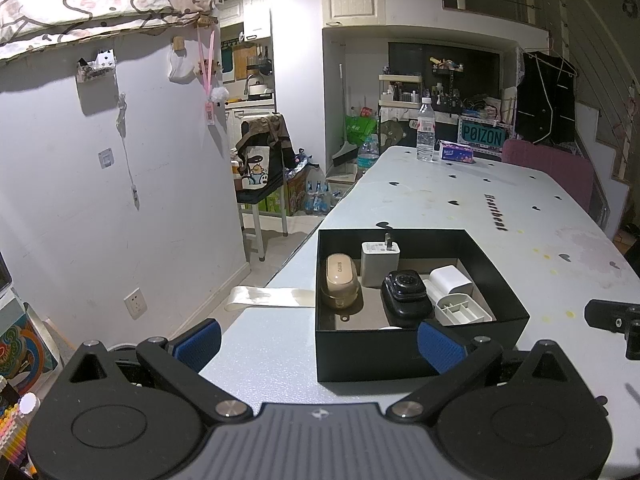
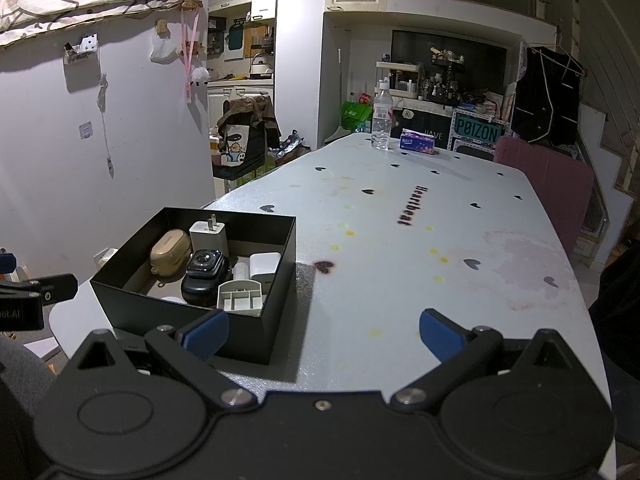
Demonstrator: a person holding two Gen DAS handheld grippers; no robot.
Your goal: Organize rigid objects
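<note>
I see both my left gripper (image 1: pixel 319 340) and right gripper (image 2: pixel 324 332) with fingers spread wide, holding nothing. The black box (image 2: pixel 280 312) of gadgets sits on the desk (image 2: pixel 440 280) at my right camera's ten o'clock.

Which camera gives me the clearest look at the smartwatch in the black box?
The left wrist view: the smartwatch sits near centre, seen from above over the black box front wall. The right wrist view also shows the smartwatch, but off to the left and at more of an angle.

black box (image 1: pixel 416 354), small gadgets (image 1: pixel 404 290) inside
</note>
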